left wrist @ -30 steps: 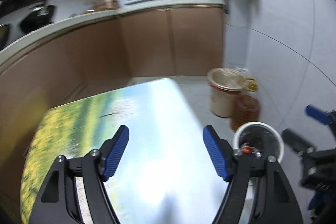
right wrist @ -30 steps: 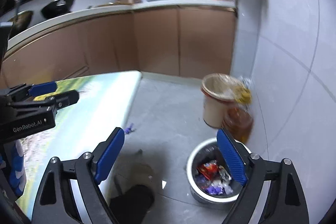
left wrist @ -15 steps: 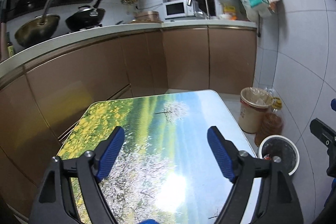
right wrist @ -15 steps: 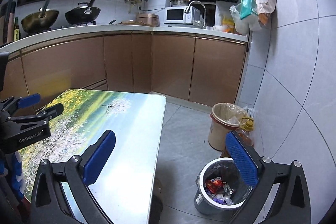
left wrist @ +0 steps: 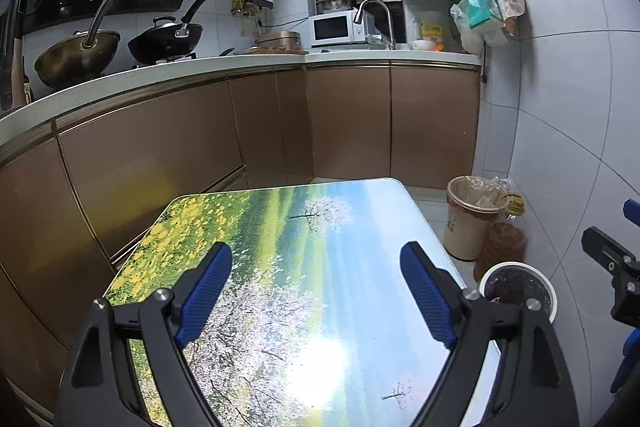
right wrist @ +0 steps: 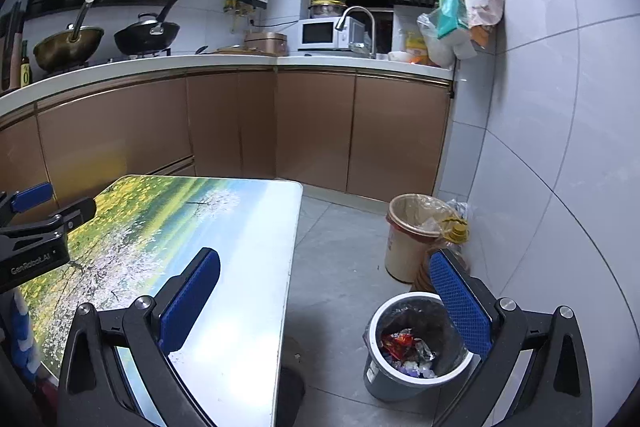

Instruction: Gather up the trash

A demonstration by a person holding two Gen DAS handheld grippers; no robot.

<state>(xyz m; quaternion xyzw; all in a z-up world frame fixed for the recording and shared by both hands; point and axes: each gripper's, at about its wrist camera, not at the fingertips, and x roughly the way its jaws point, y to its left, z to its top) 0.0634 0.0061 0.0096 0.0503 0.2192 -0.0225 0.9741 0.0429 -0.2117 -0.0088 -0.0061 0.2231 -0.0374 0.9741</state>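
A small grey trash bin (right wrist: pixel 378 375) with a white rim stands on the floor right of the table; red, silver and purple wrappers (right wrist: pixel 404 347) lie inside it. My right gripper (right wrist: pixel 325 259) hangs open and empty, its left finger over the table's right edge and its right finger above the bin. My left gripper (left wrist: pixel 314 255) is open and empty over the landscape-printed tabletop (left wrist: pixel 320 219), which shows no loose trash. The bin's rim (left wrist: pixel 516 267) shows at the right in the left wrist view. Each gripper appears in the other's view: left gripper (right wrist: pixel 64 199), right gripper (left wrist: pixel 612 221).
A beige bucket (right wrist: pixel 404 247) lined with a bag and an amber oil bottle (left wrist: pixel 502 243) stand against the tiled wall (right wrist: pixel 560 147) beyond the bin. Brown cabinets (right wrist: pixel 312 131) with a white counter wrap the back and left. Grey floor (right wrist: pixel 336 267) lies between table and bin.
Both grippers have pulled back and lifted, so more of the kitchen and tabletop shows and the bin looks smaller. Both pairs of jaws stand a little wider. The blur has gone.
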